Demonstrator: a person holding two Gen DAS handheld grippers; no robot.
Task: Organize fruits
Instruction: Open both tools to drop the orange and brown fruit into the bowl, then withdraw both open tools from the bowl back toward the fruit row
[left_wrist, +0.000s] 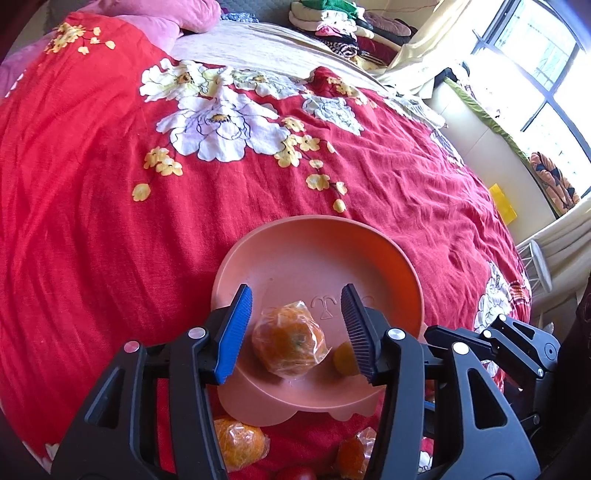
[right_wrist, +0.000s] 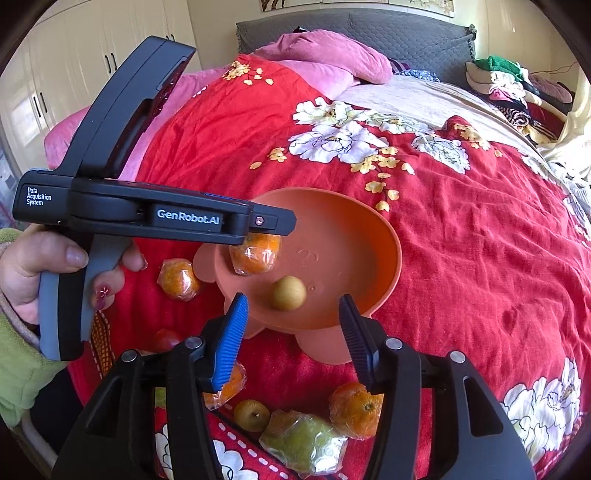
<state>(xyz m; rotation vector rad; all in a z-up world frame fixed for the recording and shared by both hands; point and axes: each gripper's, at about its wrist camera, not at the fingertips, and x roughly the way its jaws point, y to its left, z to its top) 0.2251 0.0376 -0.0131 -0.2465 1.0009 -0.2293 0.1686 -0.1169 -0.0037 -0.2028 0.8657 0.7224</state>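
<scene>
Both tools gape empty: left tool (left_wrist: 296, 325) straddles a wrapped orange (left_wrist: 290, 341), slippery film, grip its middle; right tool (right_wrist: 293, 334) clear.

left gripper (right_wrist: 273, 221): "GenRobot.AI" | "Data Acquisition System"

1. Strong daylight enters through the window (left_wrist: 546, 85), up and to the right of the left gripper (left_wrist: 297, 332); its panes are blown out to white.
2. The bedspread (left_wrist: 92, 221) is brightly, evenly lit, with soft shadows in its creases.
3. The bowl (right_wrist: 369, 236) ahead of the right gripper (right_wrist: 293, 339) has a shaded inner wall on its right.
4. Plastic wrap on the orange (left_wrist: 290, 343) shows small glints.
5. Both views bulge fisheye-style, with black corners.
6. Focus is sharp centrally, softer towards the rims.
</scene>
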